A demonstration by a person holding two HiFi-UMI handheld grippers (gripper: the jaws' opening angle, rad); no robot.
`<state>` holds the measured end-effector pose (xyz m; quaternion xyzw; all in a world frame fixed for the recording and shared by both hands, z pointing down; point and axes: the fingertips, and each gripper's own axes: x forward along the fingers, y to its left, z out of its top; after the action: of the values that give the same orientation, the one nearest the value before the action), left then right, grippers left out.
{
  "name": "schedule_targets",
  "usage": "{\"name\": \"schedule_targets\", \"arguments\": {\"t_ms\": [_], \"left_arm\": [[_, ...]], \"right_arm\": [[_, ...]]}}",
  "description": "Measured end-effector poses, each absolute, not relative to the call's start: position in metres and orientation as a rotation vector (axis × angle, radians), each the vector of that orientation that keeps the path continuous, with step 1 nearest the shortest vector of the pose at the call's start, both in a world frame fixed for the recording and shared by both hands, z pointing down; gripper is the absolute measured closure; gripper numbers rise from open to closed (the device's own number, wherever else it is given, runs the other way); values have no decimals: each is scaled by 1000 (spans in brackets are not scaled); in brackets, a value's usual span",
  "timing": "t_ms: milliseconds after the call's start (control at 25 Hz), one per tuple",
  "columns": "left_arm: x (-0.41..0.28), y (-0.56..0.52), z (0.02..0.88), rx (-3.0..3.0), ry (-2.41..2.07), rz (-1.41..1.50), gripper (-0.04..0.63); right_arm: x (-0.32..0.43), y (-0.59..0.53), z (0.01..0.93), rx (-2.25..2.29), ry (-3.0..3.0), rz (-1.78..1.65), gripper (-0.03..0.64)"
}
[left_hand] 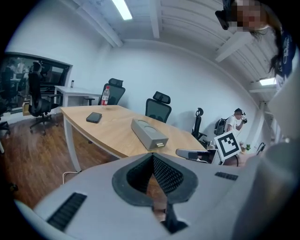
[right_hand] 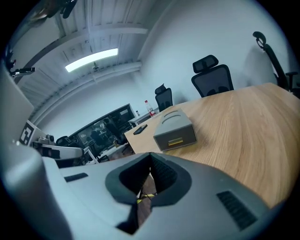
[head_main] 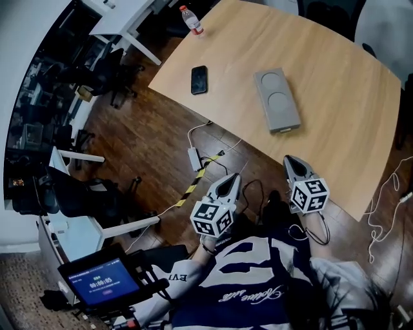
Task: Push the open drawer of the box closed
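Toward the upper left of the head view a bottle point(head_main: 191, 19) stands at the far corner of the surface point(head_main: 335, 148), and a phone point(head_main: 199, 79) lies flat below it.

Lower, at centre frame, the left tongs point(head_main: 230, 182) hang over the floor, off the surface's edge. Their own view shows them pinched together with nothing between them.

Right of the phone, at upper centre, the grey box point(head_main: 277, 100) lies alone on the bare wood. Its drawer point(head_main: 284, 131) is at the end nearest the person. It seems to stand out only a little, though the gap is too small to read surely.

Further right, the right tongs point(head_main: 292, 162) sit at the surface's near edge, well apart from the box. They too are closed on nothing.

The main risk is that the box slides instead of the drawer. Nothing braces it, and the wood looks smooth, so a push on the drawer front may shove the whole box toward the far side. An off-centre push could swing it round toward the phone. The closed tips are narrow and might skid off the drawer face. The left tongs, rising from below, could knock the surface's edge.
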<state>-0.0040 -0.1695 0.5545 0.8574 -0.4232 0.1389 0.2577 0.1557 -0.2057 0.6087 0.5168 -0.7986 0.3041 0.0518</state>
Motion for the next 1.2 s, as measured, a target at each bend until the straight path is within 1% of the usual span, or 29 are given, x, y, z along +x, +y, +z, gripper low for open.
{"name": "schedule_targets", "arguments": {"t_ms": [120,320,480,680,1040,1200], "left_arm": [[-19,-154,538,2372,-1126,356,597],[-58,-96,508,2422,-1084,307,597],[-77,-61,516,2449,-1001,302,597],[-97,-23,524,2451,-958,272,597],[-65,17,509,2507,-886,257,597],[-35,21,503,2513,-906,246,597]], "right_arm": [[141,-178,589,1607,-2422,908,621],[97,-111,541,1683,-2444,925,621],[69,-62,536,1757,-2438,947,623],[35,-9,540,1731,-2427,929,623],[58,37,511,1796,-2419,855,623],[81,45,500,1797,-2442,828,623]]}}
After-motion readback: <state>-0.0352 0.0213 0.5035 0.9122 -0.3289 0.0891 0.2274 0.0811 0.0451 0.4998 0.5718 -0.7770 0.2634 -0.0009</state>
